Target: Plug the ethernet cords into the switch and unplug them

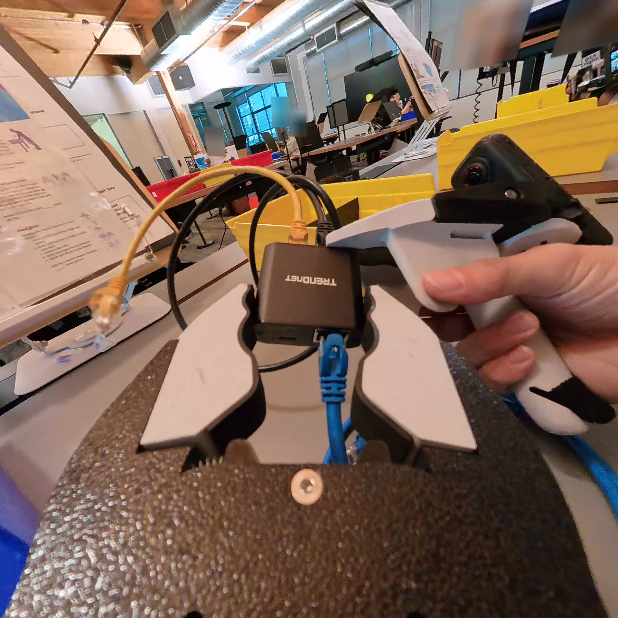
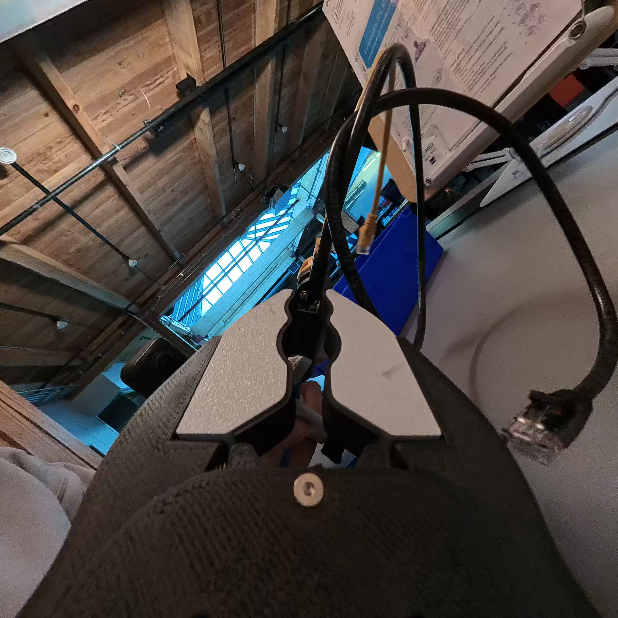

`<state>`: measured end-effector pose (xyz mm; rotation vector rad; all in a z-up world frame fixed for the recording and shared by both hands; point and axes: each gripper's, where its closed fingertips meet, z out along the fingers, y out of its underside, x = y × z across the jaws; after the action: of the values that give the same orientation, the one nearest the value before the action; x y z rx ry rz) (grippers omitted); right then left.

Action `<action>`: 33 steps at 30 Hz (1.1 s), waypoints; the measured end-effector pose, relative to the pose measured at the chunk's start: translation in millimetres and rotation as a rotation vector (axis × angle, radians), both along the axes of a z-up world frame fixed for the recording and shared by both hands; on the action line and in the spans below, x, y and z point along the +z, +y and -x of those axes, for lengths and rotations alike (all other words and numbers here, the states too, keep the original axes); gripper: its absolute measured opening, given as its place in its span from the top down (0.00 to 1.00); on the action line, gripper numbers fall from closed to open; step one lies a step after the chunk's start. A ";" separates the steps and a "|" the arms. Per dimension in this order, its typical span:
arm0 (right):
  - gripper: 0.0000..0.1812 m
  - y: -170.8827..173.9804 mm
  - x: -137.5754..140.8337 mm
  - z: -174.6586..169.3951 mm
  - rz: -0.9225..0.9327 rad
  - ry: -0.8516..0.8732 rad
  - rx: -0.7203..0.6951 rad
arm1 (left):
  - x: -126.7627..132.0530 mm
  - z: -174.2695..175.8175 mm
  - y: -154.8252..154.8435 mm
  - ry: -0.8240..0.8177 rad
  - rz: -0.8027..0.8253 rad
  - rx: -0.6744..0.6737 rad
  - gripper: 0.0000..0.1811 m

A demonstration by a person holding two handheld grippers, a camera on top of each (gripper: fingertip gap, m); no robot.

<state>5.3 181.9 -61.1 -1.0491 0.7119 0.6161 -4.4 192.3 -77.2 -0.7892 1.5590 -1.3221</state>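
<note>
The left gripper [image 1: 307, 301] clamps the switch [image 1: 307, 291] above the table [image 1: 100, 418], blue cord [image 1: 332, 378] plugged in front. Only the right view shows the right gripper [image 2: 309, 302] pinching the black cord's [image 2: 568, 267] plug, its free end dangling.

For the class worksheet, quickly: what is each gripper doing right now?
Left gripper: shut on the black switch.
Right gripper: shut on the black cord's plug at the switch.

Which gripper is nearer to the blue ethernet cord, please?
Left. The left gripper clamps the switch with the blue ethernet cord running between its fingers; the right gripper pinches the black cord's plug at the switch's far side.
</note>
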 end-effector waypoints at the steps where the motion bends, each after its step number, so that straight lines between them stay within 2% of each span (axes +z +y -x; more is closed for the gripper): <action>1: 0.93 -0.3 -0.5 0.0 0.002 0.001 -0.004 | -0.6 -0.1 -0.2 0.002 -0.005 0.000 0.66; 6: 0.92 -1.6 -2.7 0.1 0.033 -0.015 -0.010 | -2.1 -0.2 -1.2 0.007 -0.021 -0.005 0.66; 17: 0.93 -5.6 1.1 0.5 -0.048 0.088 0.057 | 1.3 0.7 -3.9 0.000 -0.015 -0.011 0.66; 23: 0.93 -5.9 -1.0 1.8 0.011 -0.005 0.041 | 0.6 0.8 -5.5 0.015 0.060 -0.052 0.66; 31: 0.93 -5.3 1.5 3.4 0.031 -0.093 -0.016 | 1.1 0.7 -5.0 -0.009 0.061 -0.047 0.66; 33: 0.93 -5.3 3.3 3.1 0.024 -0.106 -0.015 | 3.1 0.9 -5.7 -0.004 0.121 -0.065 0.66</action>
<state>2.2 176.7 -57.7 -1.0899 0.6349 0.5363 -5.3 186.6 -74.1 -0.8156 1.5234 -1.4761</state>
